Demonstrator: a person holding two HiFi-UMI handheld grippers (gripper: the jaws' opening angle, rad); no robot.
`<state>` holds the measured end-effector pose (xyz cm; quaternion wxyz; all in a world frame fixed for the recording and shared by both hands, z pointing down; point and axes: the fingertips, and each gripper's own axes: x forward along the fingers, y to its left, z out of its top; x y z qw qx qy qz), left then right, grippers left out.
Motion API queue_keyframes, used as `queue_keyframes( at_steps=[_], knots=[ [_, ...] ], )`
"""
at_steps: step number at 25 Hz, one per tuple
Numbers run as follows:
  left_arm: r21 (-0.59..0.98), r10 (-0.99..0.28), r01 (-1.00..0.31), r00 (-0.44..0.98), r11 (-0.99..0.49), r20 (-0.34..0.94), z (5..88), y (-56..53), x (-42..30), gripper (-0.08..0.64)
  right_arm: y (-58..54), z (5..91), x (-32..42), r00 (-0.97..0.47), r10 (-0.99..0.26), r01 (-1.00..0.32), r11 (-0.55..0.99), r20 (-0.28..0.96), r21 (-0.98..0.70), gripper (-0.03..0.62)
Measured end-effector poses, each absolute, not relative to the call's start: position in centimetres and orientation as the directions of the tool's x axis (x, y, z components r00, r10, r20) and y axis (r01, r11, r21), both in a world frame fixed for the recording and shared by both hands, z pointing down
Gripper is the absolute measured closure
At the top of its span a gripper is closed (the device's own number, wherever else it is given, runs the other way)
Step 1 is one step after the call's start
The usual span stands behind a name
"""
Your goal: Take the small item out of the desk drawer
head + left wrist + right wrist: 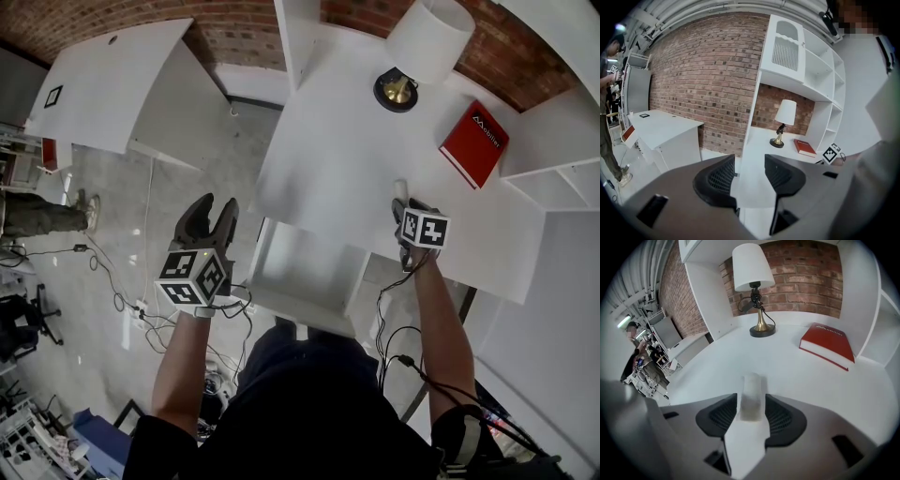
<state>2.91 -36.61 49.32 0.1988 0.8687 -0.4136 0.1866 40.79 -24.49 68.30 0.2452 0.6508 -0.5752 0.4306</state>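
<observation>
A small white block (752,394) stands on the white desk top (797,376) between the jaws of my right gripper (751,412). The pads sit just beside it with a thin gap, so this gripper is open. In the head view the block (400,187) shows at the tips of the right gripper (403,202), beyond the desk's front edge. The desk drawer (309,272) is pulled out below and looks empty. My left gripper (216,206) hangs open over the floor, left of the drawer, with nothing between its pads (723,177).
A lamp (427,42) with a white shade and a red book (473,142) sit on the desk behind the block. White shelves (553,169) rise at the right. A second white desk (103,84) stands at the far left. Cables (122,291) lie on the floor.
</observation>
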Motion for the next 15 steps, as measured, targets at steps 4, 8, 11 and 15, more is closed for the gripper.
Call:
queue_keyframes(
  at_steps=[4,8,11,15],
  knots=[
    [0.193,-0.642,-0.785,0.598,-0.588,0.479,48.9,-36.5,2.7,0.360,-24.8,66.8,40.7,-0.021,-0.592,-0.954,-0.228,0.806,-0.192,0.400],
    [0.194,-0.640,-0.775,0.613,-0.601,0.464,48.2,-36.3,2.3,0.360,-24.1,65.1,40.9,0.017,-0.620,-0.951,-0.252,0.785,-0.178,0.405],
    [0.192,-0.639,-0.764,0.627,-0.616,0.445,47.1,-36.2,1.8,0.360,-23.4,62.9,41.1,0.066,-0.657,-0.945,-0.283,0.751,-0.164,0.417],
    [0.187,-0.639,-0.747,0.649,-0.638,0.413,45.2,-36.1,1.2,0.360,-22.2,59.3,41.6,0.138,-0.708,-0.936,-0.321,0.693,-0.141,0.425]
  ],
)
